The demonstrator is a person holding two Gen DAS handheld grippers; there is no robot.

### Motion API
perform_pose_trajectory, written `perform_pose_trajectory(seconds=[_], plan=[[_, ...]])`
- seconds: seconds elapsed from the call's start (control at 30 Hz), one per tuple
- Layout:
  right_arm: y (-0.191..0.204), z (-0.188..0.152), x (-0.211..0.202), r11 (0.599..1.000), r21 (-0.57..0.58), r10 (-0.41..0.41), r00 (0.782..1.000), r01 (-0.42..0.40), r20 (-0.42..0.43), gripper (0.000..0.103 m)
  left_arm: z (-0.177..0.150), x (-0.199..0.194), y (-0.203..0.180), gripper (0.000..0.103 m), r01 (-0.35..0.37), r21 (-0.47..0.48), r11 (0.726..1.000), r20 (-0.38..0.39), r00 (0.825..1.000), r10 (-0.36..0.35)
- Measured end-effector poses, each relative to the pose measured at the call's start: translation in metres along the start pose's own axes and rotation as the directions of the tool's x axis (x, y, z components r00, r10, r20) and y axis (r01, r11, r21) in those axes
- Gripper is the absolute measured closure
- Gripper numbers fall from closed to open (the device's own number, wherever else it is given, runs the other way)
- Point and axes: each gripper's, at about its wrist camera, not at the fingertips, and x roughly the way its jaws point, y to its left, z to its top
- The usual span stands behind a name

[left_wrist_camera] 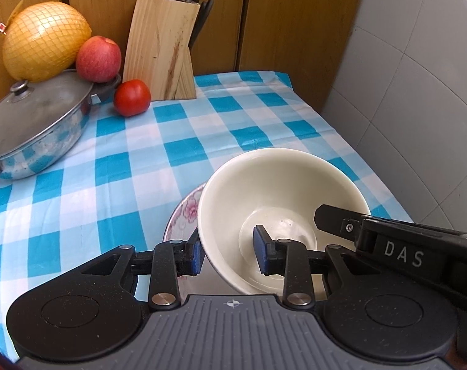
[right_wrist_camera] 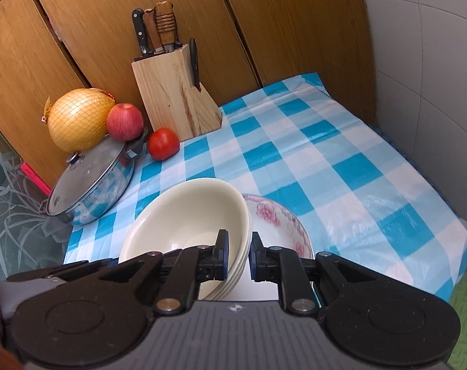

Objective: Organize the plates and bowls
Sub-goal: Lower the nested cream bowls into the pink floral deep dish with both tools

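Note:
A stack of cream bowls (right_wrist_camera: 187, 215) is tilted over a floral plate (right_wrist_camera: 279, 219) near the table's front. My right gripper (right_wrist_camera: 237, 257) is shut on the right rim of the bowl stack. In the left wrist view the top cream bowl (left_wrist_camera: 279, 191) leans over the floral plate (left_wrist_camera: 184, 212). My left gripper (left_wrist_camera: 229, 254) straddles the bowl's left rim, one pad outside and one inside, with a gap showing, so it is open. The right gripper's black arm (left_wrist_camera: 403, 240) crosses the bowl's right side.
A lidded steel pan (left_wrist_camera: 36, 123) sits at the left, with a netted pomelo (left_wrist_camera: 45, 40), an apple (left_wrist_camera: 98, 58) and a tomato (left_wrist_camera: 131, 97) behind it. A wooden knife block (left_wrist_camera: 162, 52) stands at the back against wooden cabinet doors. A tiled wall borders the right.

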Motion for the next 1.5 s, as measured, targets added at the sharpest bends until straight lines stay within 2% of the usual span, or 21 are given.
perform_pose_trajectory(seconds=[0.63,1.5], plan=[[-0.004,-0.021,-0.005,1.000,0.018,-0.010,0.999,0.010,-0.031,0.088,-0.018,-0.004,-0.007,0.063,0.005,0.041,0.999,-0.038,0.999,-0.003],[-0.005,-0.014,0.008,0.999,0.021,-0.026,0.998,0.027,-0.052,0.088,-0.014,0.009,-0.005,0.063,-0.003,0.027,1.000,-0.065,0.998,0.005]])
